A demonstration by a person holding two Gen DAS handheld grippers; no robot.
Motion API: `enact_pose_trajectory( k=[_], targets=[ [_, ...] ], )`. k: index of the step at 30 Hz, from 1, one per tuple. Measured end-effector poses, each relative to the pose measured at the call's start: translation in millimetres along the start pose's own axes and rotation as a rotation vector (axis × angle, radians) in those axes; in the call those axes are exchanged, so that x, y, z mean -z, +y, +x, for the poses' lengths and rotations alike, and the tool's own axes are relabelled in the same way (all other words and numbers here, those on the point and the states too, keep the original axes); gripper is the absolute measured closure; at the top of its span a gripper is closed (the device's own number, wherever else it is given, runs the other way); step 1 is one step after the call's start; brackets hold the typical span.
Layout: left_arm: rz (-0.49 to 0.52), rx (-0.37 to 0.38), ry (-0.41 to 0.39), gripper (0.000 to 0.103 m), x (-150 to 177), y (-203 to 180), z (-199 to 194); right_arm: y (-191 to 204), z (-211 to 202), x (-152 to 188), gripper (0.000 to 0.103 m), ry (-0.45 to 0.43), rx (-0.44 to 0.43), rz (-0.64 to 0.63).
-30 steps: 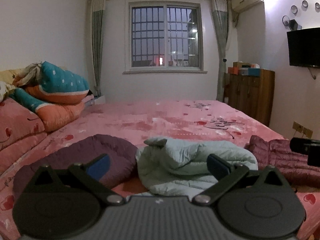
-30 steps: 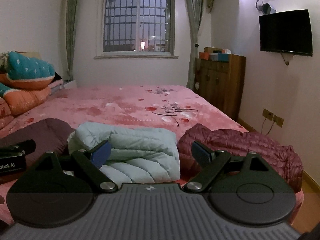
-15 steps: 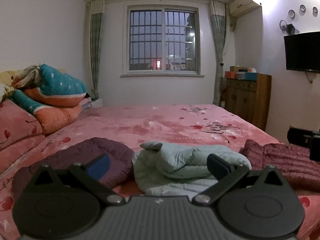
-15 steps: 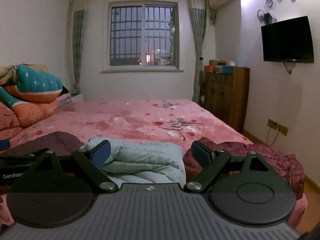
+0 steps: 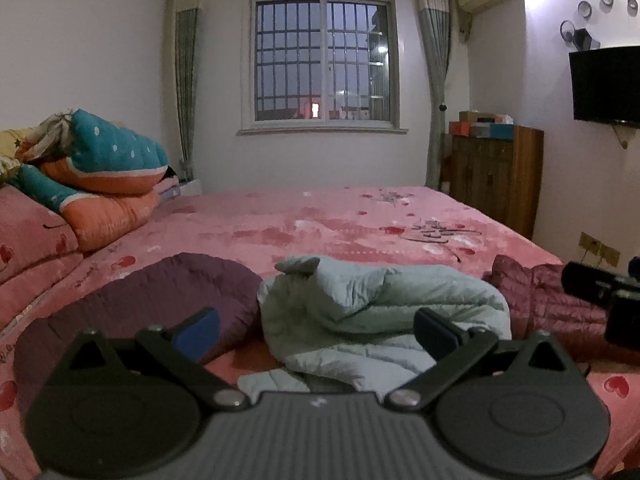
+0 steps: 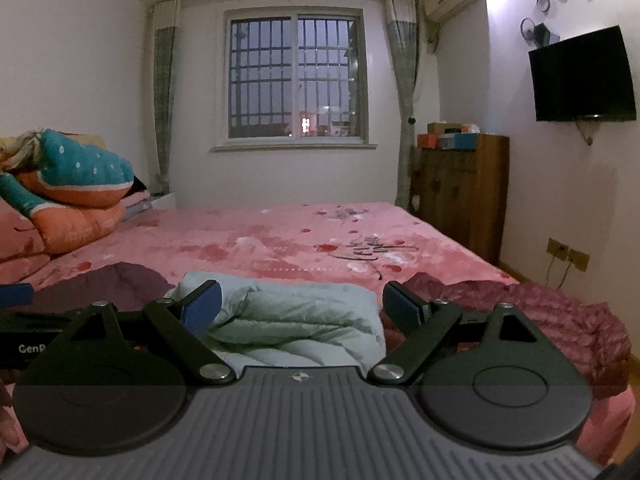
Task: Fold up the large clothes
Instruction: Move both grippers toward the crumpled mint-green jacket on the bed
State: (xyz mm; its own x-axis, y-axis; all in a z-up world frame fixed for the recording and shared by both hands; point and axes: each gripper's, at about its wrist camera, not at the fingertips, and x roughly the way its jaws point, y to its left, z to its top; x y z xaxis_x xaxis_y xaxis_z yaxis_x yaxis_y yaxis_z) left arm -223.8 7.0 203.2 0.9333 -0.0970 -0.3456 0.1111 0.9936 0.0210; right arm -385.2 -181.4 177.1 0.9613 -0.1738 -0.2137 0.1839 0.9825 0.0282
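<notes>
A pale green puffer jacket (image 5: 372,312) lies bunched at the near edge of the pink bed (image 5: 320,228); it also shows in the right wrist view (image 6: 296,316). A dark purple jacket (image 5: 152,300) lies to its left, a maroon puffer jacket (image 6: 540,312) to its right. My left gripper (image 5: 316,332) is open and empty, held above the near edge in front of the green jacket. My right gripper (image 6: 300,304) is open and empty, also in front of the green jacket. The right gripper shows at the right edge of the left wrist view (image 5: 604,292).
Folded quilts and pillows (image 5: 88,176) are stacked at the left head of the bed. A wooden cabinet (image 6: 460,192) stands by the right wall under a wall TV (image 6: 580,76). A barred window (image 6: 296,76) is on the far wall. Floor shows at the right.
Both grippers have pulled back and risen a little, so the jackets sit lower and smaller in view. Both stay open and empty. The clothes have not moved.
</notes>
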Motion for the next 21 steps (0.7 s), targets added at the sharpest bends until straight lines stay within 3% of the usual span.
enact_pose_trajectory(
  k=[21],
  targets=[
    [0.052, 0.003, 0.107, 0.001, 38.3, -11.7, 48.9, -19.5, 72.9, 59.6, 0.000, 0.142, 0.012, 0.032]
  ],
)
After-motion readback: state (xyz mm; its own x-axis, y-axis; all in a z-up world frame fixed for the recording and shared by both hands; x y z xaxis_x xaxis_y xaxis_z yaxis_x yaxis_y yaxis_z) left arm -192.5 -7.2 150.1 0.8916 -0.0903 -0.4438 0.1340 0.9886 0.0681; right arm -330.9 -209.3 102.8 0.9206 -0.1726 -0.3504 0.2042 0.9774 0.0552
